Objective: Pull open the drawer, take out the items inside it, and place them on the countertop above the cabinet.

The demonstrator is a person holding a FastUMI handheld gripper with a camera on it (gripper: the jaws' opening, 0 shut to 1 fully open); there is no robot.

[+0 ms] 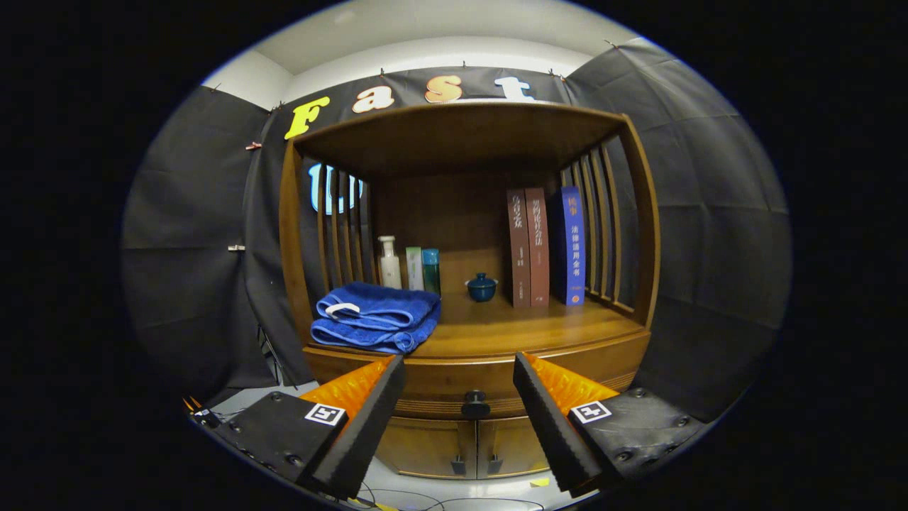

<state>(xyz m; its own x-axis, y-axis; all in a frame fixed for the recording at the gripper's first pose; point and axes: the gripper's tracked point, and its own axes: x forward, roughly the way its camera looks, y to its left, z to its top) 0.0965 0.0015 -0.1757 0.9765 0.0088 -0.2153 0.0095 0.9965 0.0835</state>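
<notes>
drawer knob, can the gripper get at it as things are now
Probably yes: the gripper is open and the drawer knob sits between its fingers, a little beyond the tips, with nothing in front of it. The drawer looks shut.

The camera rides on the tongs (460,369) and looks forward along their two spread fingers (369,415), straight at the front of a wooden cabinet (642,213). It sits near, level with the drawer (425,394), whose dark knob (475,404) lies just ahead, between the fingertips. The desk (525,323) and roofed alcove lie beyond the tongs; the lower doors (433,443) lie beneath them.
</notes>
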